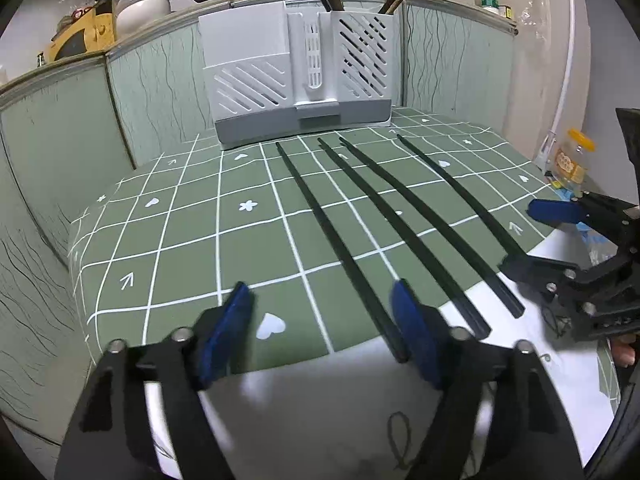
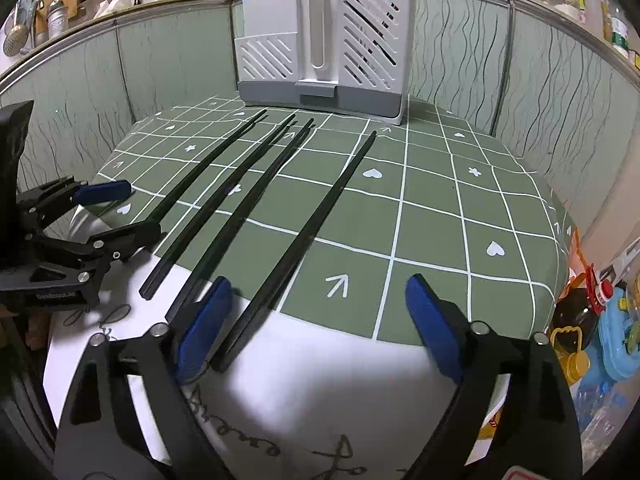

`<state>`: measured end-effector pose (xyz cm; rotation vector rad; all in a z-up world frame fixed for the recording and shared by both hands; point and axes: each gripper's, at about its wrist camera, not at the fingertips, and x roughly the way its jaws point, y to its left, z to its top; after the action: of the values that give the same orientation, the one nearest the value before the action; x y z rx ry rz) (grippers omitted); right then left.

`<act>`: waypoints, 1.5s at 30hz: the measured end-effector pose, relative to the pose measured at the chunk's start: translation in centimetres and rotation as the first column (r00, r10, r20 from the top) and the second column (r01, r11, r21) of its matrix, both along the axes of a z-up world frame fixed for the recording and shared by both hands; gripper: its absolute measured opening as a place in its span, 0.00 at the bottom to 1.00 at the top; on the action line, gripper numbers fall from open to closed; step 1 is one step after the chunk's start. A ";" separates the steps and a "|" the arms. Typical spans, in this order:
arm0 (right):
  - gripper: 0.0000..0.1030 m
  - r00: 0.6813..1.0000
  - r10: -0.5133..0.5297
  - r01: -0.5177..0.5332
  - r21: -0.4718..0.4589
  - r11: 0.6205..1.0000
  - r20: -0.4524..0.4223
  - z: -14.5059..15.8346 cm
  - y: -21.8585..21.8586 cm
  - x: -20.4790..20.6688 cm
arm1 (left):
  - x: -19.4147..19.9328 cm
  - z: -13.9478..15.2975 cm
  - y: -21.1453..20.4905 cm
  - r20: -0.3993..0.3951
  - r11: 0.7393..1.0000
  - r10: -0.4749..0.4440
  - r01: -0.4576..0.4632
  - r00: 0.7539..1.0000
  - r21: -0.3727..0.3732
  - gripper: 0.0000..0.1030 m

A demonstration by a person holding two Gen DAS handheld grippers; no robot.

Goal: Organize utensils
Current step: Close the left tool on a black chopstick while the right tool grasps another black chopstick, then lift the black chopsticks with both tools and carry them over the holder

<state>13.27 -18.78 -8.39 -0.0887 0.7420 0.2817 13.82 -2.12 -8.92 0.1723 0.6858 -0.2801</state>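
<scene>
While four black chopsticks [image 1: 340, 240] lie loose on the tabletop [image 1: 180, 240] ahead of both fingers, the left gripper [image 1: 324, 332] and right gripper [image 2: 320, 320] hang spread and empty; next, one must pinch a chopstick for the white utensil holder [image 1: 300, 76] beyond.

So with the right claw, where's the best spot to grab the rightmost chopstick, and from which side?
Probably the thick near end of the rightmost chopstick. It lies flat, pointing toward the utensil holder, its butt close to the open right claw. Come down from above, one finger on each long side; the next chopstick crowds its left.
</scene>
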 end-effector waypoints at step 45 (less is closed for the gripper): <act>0.06 0.997 -0.080 0.079 0.144 0.986 -0.003 5.4 -4.2 -0.1 | 0.0 5.1 1.9 0.026 0.997 -0.006 0.008 1.000 -0.078 0.06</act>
<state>13.12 -23.01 -3.04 0.0773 0.7184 0.2583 13.86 -0.24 -3.79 0.1041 0.6474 -0.3104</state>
